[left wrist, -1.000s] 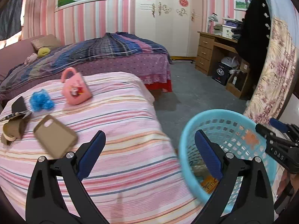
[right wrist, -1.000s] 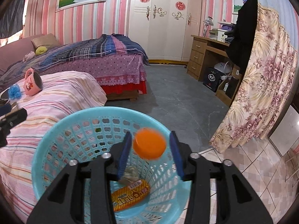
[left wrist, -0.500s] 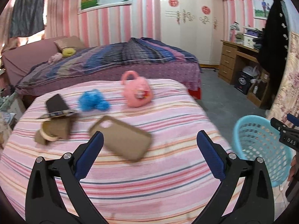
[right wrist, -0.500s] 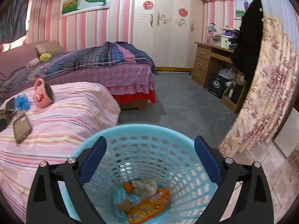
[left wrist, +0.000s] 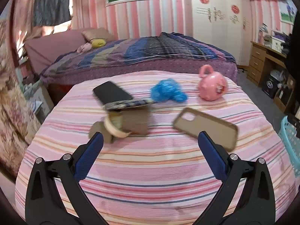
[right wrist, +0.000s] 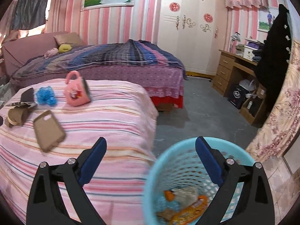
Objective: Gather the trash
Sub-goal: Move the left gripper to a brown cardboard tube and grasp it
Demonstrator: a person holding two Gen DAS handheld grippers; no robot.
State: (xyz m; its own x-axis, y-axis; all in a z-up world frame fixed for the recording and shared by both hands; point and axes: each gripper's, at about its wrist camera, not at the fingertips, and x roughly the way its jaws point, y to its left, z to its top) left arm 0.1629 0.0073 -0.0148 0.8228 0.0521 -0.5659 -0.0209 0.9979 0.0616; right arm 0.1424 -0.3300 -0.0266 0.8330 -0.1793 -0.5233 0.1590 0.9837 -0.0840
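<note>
My left gripper point(left wrist: 150, 140) is open and empty above the pink striped bed point(left wrist: 150, 168). Ahead of it lie a crumpled brown paper piece with a tape roll point(left wrist: 120, 125), a blue plastic wad point(left wrist: 167, 91), a tan phone case point(left wrist: 206, 125), a black phone point(left wrist: 111, 94) and a pink toy bag point(left wrist: 212, 87). My right gripper point(right wrist: 151, 146) is open and empty, over the near edge of the light blue basket point(right wrist: 168, 153), which holds an orange wrapper point(right wrist: 187, 211) and other scraps. The same bed items show in the right wrist view, such as the blue wad point(right wrist: 46, 95).
A second bed with a plaid blanket point(right wrist: 112, 56) stands behind. A wooden desk point(right wrist: 234, 69) and boxes line the right wall. A floral curtain point(right wrist: 277, 116) hangs at the right. Grey floor point(right wrist: 196, 112) lies between bed and desk. The basket's edge shows in the left wrist view point(left wrist: 290, 140).
My right gripper opened and the orange cap dropped into the basket; it then swung left toward the bed. My left gripper swung left from the basket to face the bed items.
</note>
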